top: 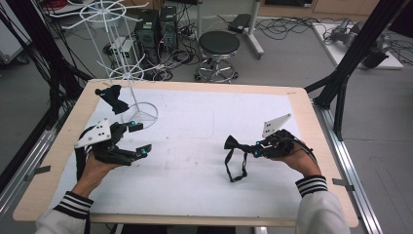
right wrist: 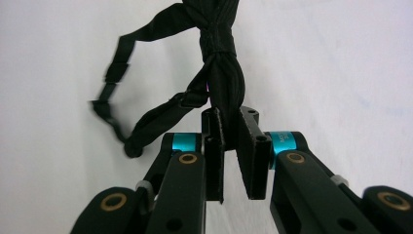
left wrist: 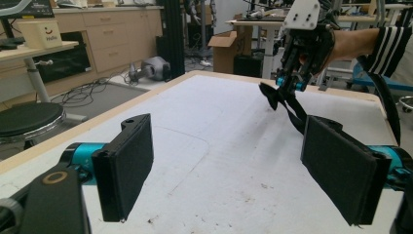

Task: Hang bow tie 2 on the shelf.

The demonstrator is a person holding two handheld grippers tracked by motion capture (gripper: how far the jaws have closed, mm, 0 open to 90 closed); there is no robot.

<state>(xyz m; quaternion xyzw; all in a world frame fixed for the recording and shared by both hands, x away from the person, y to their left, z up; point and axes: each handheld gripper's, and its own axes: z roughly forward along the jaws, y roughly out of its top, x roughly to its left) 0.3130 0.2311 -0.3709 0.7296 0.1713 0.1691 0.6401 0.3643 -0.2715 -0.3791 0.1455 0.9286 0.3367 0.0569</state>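
Fig. legend. My right tool (top: 255, 149), high view, is clamped on one wing of a black bow tie (top: 234, 144), lifted over the right half of the counter (top: 204, 141); in the right gripper view the pads pinch the fabric just below the centre knot, w/ the neck strap (right wrist: 146, 122) dangling in a loop to one side. The strap's low end (top: 236, 176) hangs near or on the white mat; I can't tell which.

My left tool (top: 139, 140) is held wide open and empty over the left half, well apart from the tie; the left gripper view shows both pads (left wrist: 127, 165) spread w/ bare mat between. Behind it, a white wire rack (top: 127, 73) stands at the counter's far-left corner, w/ a second black bow tie (top: 113, 99) hung on a low arm.

Risks, as I judge them: grip is on soft bunched cloth near the pad tips, so a quick swing could let it slip out. The loose strap may snag on a rack arm or drag, and nudging the light rack could tip it or shake off the hung tie.
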